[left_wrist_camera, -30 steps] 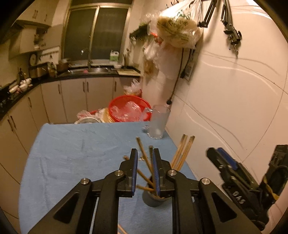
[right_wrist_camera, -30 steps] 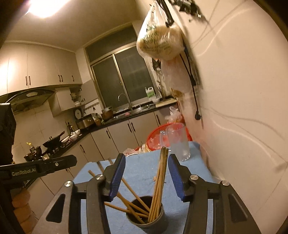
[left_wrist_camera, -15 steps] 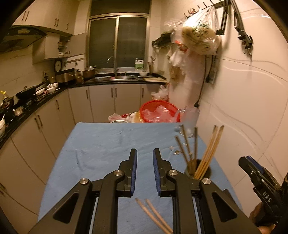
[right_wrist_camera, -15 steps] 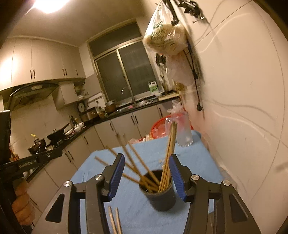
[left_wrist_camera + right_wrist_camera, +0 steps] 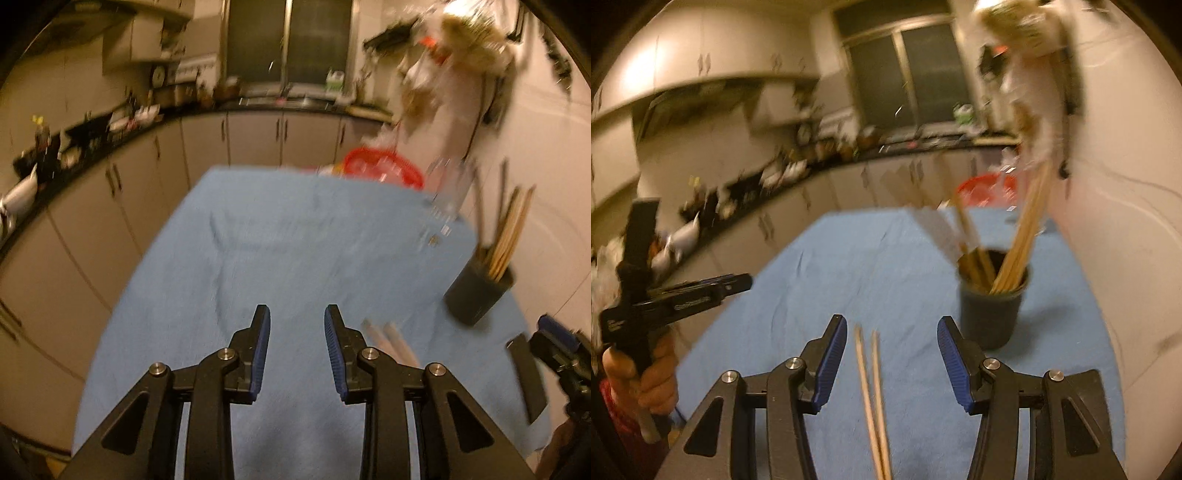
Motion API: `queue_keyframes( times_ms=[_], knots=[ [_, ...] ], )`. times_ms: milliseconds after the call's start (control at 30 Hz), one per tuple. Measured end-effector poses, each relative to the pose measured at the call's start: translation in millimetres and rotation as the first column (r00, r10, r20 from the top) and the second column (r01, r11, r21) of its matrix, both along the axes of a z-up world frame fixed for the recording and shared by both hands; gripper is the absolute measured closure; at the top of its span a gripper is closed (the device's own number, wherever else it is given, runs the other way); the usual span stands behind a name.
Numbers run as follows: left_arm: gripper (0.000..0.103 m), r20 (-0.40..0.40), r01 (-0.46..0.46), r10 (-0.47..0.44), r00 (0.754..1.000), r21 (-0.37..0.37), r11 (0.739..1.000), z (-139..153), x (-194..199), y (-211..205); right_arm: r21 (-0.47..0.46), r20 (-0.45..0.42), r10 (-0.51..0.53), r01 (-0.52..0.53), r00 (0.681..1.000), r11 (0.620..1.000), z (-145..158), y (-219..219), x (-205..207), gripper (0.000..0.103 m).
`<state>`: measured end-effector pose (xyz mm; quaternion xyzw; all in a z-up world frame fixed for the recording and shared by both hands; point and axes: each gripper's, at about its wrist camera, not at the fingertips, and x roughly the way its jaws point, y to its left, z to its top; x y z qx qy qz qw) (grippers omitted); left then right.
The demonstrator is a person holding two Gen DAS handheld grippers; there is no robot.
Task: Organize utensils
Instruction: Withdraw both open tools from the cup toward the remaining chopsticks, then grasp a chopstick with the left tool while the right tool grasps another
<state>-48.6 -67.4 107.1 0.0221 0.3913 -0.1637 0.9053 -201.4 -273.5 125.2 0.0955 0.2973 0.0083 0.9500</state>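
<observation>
Two loose chopsticks [image 5: 873,398] lie side by side on the blue-covered tabletop [image 5: 879,266], on the near side of the dark holder cup [image 5: 991,306], and they sit between the parted blades of the right tool [image 5: 892,343], which touch nothing. The step in hand looks like collecting this pair: the right tool must sink lower, close across both sticks together, then carry them to the cup. The left tool [image 5: 297,332], whose jaws have just been opening, is apart and empty, just left of the same pair. The cup already holds a splayed bundle of chopsticks [image 5: 1027,236]; those leaning sticks could foul an insertion. Beyond the cup stand a clear mug [image 5: 448,192] and a red basin [image 5: 384,171].
</observation>
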Motion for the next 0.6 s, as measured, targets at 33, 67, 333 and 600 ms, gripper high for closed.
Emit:
queue_keyframes(
  times_ms=[33,67,333,600],
  knots=[
    [0.072,-0.019,-0.004,0.004,1.000,0.007,1.000,-9.2,0.8,1.8,0.004,-0.022,0.017,-0.017,1.000,1.000,-6.0,4.3,3.9,0.049],
    [0.072,-0.039,-0.007,0.008,0.999,0.012,1.000,-18.2,1.2,4.4,0.010,-0.056,0.036,-0.036,0.998,0.999,-11.8,7.7,10.3,0.049],
    [0.072,-0.133,0.009,-0.005,0.991,0.025,1.000,-64.2,-2.9,15.6,-0.022,-0.341,0.065,-0.078,0.938,0.997,-62.2,25.0,78.7,0.060],
    [0.072,-0.144,0.026,-0.025,0.989,0.004,1.000,-70.0,-2.9,27.0,-0.069,-0.474,0.064,-0.109,0.878,0.992,-98.5,39.7,133.2,0.073]
  ],
)
